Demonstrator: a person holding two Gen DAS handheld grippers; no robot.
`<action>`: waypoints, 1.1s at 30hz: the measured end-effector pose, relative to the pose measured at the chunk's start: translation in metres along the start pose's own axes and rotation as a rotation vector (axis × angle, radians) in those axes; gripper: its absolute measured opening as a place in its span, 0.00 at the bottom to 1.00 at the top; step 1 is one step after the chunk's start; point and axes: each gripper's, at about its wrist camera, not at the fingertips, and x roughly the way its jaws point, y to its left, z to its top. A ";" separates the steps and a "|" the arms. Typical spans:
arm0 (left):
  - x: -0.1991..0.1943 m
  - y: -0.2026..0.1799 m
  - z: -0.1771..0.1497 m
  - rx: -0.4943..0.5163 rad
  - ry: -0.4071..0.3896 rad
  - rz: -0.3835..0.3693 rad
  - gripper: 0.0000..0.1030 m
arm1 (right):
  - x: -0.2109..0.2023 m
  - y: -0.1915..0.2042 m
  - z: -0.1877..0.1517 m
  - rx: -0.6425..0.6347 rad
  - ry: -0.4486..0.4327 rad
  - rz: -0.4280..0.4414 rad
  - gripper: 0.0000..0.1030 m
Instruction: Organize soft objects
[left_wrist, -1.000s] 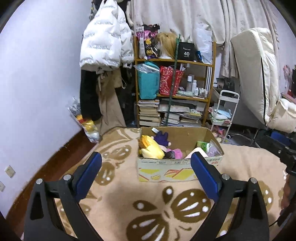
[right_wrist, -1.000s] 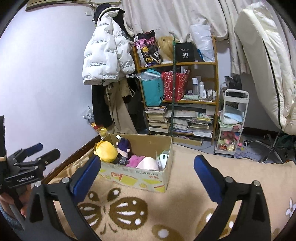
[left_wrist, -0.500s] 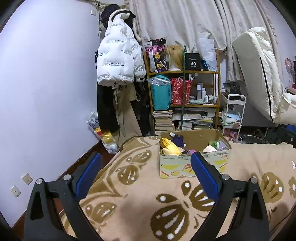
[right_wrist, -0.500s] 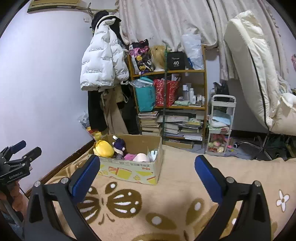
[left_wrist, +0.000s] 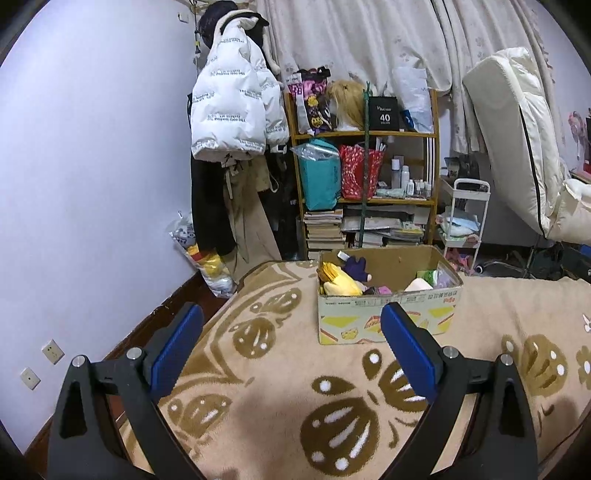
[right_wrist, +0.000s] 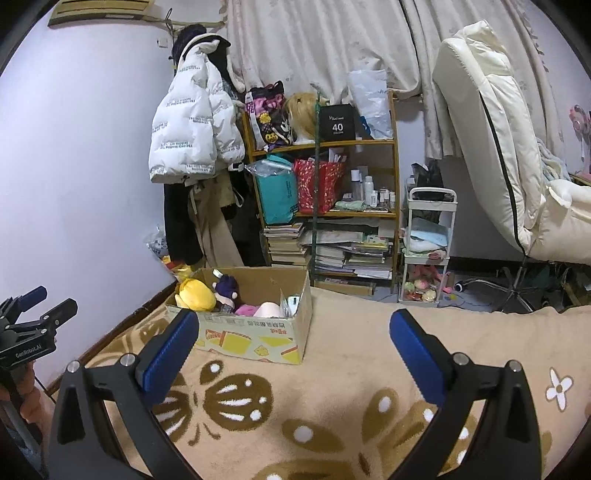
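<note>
left claw (left_wrist: 291, 343): wide open, empty, short of the cardboard box (left_wrist: 388, 317) | right claw (right_wrist: 295, 343): wide open, empty, near the box | soft toys (right_wrist: 195, 293): inside the box, on the patterned blanket (right_wrist: 332, 387)

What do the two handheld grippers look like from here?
Both the left gripper and right gripper have black triangular-framed fingers with silver bolts and blue pads. The left one's body, seen from the right wrist view, carries white GenRobot.AI lettering.
</note>
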 end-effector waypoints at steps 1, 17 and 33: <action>0.002 -0.002 -0.001 0.006 0.004 0.004 0.93 | 0.002 0.000 0.000 0.000 0.001 -0.006 1.00; 0.011 -0.008 -0.007 0.024 0.019 0.003 0.93 | 0.012 0.006 -0.003 -0.031 0.008 -0.046 1.00; 0.014 -0.006 -0.009 0.027 0.017 0.004 0.93 | 0.014 0.008 -0.004 -0.034 0.012 -0.046 1.00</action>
